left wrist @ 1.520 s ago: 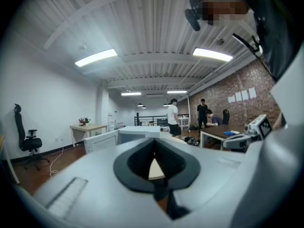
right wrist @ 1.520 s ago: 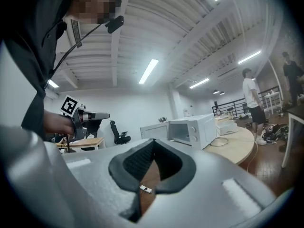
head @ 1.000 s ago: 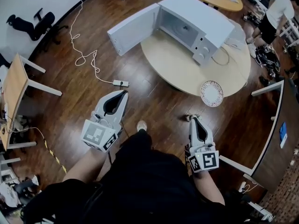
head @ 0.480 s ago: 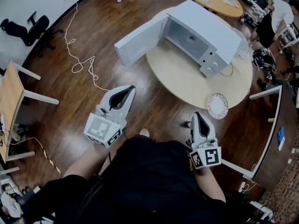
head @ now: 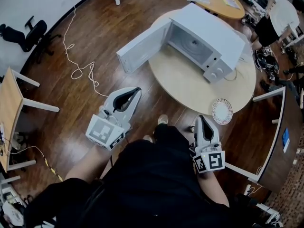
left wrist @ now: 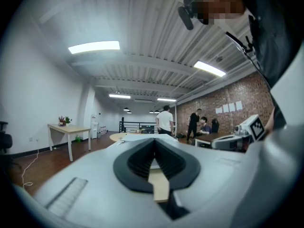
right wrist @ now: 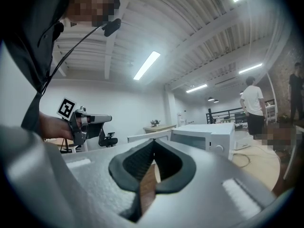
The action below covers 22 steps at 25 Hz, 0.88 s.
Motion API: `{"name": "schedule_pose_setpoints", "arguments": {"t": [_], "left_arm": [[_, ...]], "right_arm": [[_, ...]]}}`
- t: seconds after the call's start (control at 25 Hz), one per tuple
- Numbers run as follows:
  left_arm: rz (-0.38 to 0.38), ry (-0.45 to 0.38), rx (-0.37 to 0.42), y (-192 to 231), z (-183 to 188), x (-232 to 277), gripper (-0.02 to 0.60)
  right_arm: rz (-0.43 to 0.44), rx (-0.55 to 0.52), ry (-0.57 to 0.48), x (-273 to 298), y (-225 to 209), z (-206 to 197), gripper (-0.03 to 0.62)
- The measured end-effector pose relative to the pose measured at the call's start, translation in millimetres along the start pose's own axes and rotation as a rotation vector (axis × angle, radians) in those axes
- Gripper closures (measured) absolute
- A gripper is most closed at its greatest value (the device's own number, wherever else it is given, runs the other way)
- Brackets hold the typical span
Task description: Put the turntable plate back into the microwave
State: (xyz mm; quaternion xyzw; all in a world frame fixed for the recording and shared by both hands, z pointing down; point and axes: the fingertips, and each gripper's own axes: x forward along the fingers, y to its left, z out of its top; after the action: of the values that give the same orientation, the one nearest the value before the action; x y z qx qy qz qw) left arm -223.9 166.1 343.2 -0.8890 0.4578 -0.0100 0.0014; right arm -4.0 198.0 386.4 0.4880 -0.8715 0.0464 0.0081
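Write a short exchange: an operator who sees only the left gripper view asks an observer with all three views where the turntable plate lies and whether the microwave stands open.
Operator: My view shows no plate. Where is it?
Observer: In the head view the turntable plate lies flat near the edge of the round table, just ahead of the right gripper, which does not touch it.
Operator: Is the microwave ready to take it?
Observer: The microwave stands on the same table, and its door is swung wide open to the left in the head view.
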Motion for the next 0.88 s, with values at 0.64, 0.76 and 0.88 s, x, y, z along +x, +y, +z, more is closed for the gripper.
{"name": "schedule_pose_setpoints", "arguments": {"t": [0.64,0.76,0.88], "left_arm": [[0.033,0.055,0.011,38,-11,29,0.577],[0.021,0.063,0.008,45,-12,53,0.577],[-0.001,0.078,0.006,53,-15,79,0.577]], "right_arm": [[0.047,0.031,0.023,61,-14,-16,0.594],[0.048,0.042,0.033,81,-29,-19,0.594],[0.048,0.046,0.037,102,-43,-19,0.594]]}}
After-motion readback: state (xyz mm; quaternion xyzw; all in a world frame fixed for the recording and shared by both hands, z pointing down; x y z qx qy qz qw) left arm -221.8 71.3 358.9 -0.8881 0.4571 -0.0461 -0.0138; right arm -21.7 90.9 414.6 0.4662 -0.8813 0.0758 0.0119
